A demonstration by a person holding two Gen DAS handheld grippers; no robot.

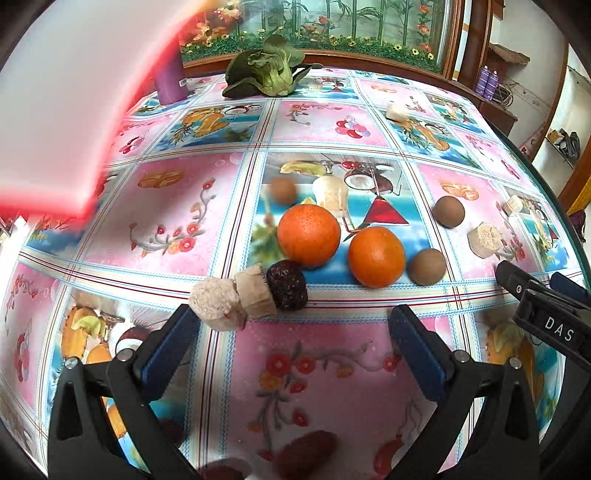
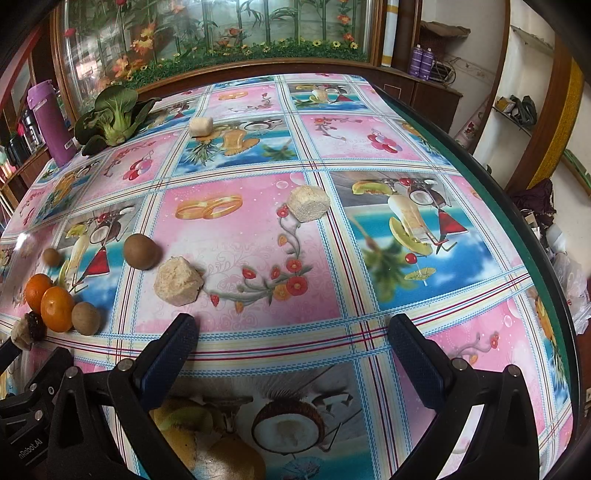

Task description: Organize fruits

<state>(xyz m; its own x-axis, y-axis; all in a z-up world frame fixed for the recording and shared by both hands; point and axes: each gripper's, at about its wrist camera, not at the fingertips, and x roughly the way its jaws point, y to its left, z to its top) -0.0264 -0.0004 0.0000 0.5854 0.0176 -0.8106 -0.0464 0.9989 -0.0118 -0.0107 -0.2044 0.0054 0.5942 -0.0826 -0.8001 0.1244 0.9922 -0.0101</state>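
- Left wrist view, nearest you: the left gripper (image 1: 295, 328) has its jaws spread wide with nothing between them, held over a pink floral panel of the tablecloth (image 1: 177, 214).
- Just past the left finger, three items touch in a row: a pale crumbly chunk (image 1: 217, 303), a tan chunk (image 1: 255, 293) and a dark red fruit (image 1: 287, 284).
- Beyond these, two oranges (image 1: 308, 235) sit side by side, with a brown round fruit (image 1: 427, 266) just beside the right-hand orange. A second brown fruit (image 1: 448, 211) lies farther right; a third, blurred, lies behind the oranges.
- A blurred white and red object (image 1: 55, 110) fills the upper left of this view; you cannot tell what it is.
- Right wrist view, nearest you: the right gripper (image 2: 293, 328) is likewise wide open and holds nothing, over the striped border of the cloth.
- Just ahead of its left finger lies a beige chunk (image 2: 178, 281); a squarer chunk (image 2: 308, 203) lies farther on, and a small white piece (image 2: 201, 126) farther still.
- At the far edge of the table rest a leafy green vegetable (image 2: 112, 118) and a purple bottle (image 2: 51, 122).
- Behind the table stands a glass-fronted cabinet (image 2: 221, 33) with artificial flowers and bamboo. To the right, shelves (image 2: 517, 110) line a white wall.
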